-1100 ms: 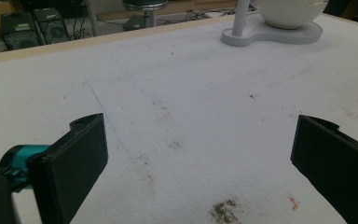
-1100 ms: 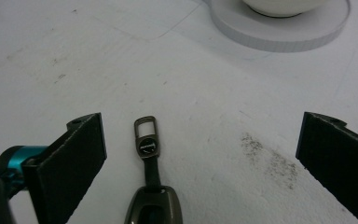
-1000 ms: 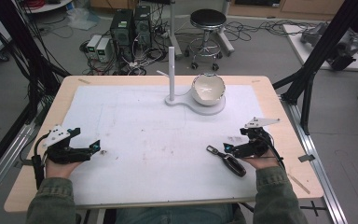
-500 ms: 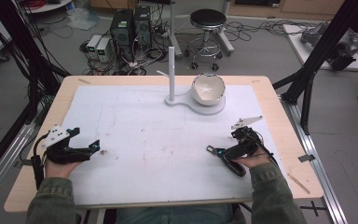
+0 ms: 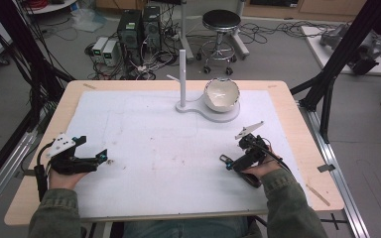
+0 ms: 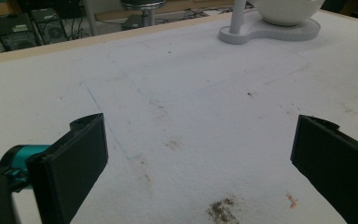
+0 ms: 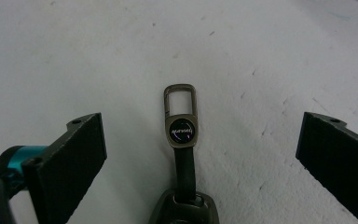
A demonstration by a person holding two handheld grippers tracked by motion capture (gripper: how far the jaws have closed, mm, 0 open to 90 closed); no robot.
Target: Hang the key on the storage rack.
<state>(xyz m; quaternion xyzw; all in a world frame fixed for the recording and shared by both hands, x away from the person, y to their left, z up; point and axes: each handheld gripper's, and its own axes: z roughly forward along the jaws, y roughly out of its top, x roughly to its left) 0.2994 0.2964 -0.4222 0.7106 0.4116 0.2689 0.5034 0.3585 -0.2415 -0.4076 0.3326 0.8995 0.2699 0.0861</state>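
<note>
- At the near right of the white foam-covered table (image 5: 144, 144), the right gripper (image 5: 227, 163) hangs just above a dark car key fob with a black strap and a metal clasp (image 7: 181, 140), its jaws spread wide, one on each side of the strap, holding nothing.
- To take the key well, I judge it best to lower the jaws straight down with the strap kept centred between them, then close across the strap or the fob body, not the open ring of the clasp, which could slip out.
- The fob lies flat, so the pads should reach right to the mat before closing, or they may skate over it.
- At the near left, the left gripper (image 5: 101, 157) rests low over the bare mat, jaws also wide and holding nothing; it can stay put.
- Farther off, at the far middle, a white stand with an upright post and a side peg (image 5: 182, 74) shares its base with a white rounded bowl (image 5: 222, 94).
- The right gripper view gives the clasp's ring and round badge plainly, whereas in the high view the key is mostly covered by the hand.
- The left gripper view brings out brown crumbs and stains (image 6: 221, 208) on the mat, with the stand's base beyond; the high view alone relates both hands to the stand, well apart from it.
</note>
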